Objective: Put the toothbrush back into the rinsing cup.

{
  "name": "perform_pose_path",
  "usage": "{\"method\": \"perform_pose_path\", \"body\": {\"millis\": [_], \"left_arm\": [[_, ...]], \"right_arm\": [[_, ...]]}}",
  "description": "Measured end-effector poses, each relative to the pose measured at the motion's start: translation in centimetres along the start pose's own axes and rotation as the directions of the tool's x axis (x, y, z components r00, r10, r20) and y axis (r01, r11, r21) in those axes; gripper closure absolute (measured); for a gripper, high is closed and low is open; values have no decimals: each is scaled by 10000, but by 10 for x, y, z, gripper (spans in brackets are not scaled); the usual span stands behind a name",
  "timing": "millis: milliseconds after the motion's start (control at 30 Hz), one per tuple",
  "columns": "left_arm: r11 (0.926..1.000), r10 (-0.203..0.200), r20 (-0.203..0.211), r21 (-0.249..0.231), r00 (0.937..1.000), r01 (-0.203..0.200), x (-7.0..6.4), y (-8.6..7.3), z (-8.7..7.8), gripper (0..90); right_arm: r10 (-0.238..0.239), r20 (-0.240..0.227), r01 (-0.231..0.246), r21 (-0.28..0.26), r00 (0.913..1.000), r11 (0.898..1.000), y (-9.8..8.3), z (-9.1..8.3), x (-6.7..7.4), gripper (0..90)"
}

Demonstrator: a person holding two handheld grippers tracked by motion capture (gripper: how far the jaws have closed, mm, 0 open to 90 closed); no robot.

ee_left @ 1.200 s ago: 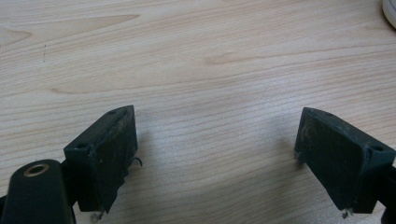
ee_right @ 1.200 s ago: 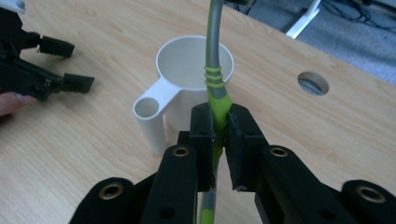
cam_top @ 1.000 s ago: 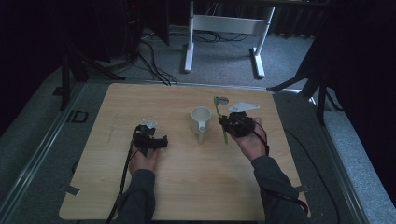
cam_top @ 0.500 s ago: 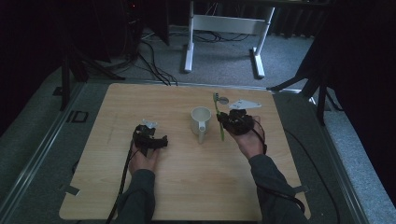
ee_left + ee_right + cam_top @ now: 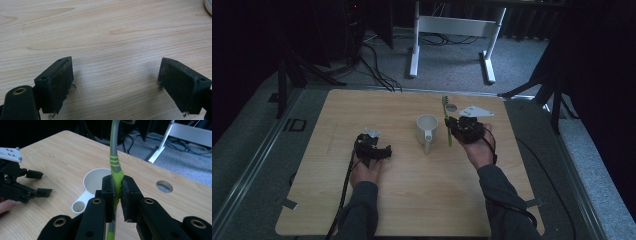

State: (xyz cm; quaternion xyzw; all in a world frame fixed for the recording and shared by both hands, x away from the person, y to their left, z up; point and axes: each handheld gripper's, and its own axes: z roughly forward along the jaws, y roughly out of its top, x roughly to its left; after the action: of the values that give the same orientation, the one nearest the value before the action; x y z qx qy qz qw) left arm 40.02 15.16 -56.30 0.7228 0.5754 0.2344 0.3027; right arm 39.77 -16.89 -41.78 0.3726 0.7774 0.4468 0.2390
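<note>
Pinched between the black jaws of the right gripper [image 5: 117, 192] is a slim green and grey plastic toothbrush [image 5: 114, 162], its green grip section pressed between the two pads. In the right gripper view the handle is seen to run up and away from the jaws, with its lower end passing down between them. In the high view the right gripper [image 5: 458, 126] is held by a hand near the right side of the table, and the toothbrush [image 5: 447, 122] is seen as a thin green line pointing toward the far edge, its head beyond the gripper.

Just beside the toothbrush, toward the table's middle, a white ceramic mug [image 5: 427, 131] is stood upright on the wood, its handle turned toward the person. The mug [image 5: 93, 185] is seen behind the jaws in the right gripper view; whether the toothbrush touches it cannot be told.

Farther to the left, well apart from the mug, the left gripper [image 5: 373, 150] is held low over the table by the other hand. Its jaws are spread wide in the left gripper view [image 5: 115, 82], with nothing between them but bare wood.

All of this is carried by a pale wooden tabletop [image 5: 362, 110], in which a round hole [image 5: 164, 186] is cut near the far right corner.
</note>
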Motion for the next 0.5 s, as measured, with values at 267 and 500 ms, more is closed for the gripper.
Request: {"method": "perform_pose_path", "body": {"millis": [267,500], "left_arm": [[10000,18,2,10,10000,-18,0,0,0,135],[10000,19,3,12,10000,-19,0,0,0,135]], "right_arm": [[-100,-51,98,-245,9999,9997,3,1,2,817],[-190,-71,185,-559,9998,9983,5,2,6,817]]}}
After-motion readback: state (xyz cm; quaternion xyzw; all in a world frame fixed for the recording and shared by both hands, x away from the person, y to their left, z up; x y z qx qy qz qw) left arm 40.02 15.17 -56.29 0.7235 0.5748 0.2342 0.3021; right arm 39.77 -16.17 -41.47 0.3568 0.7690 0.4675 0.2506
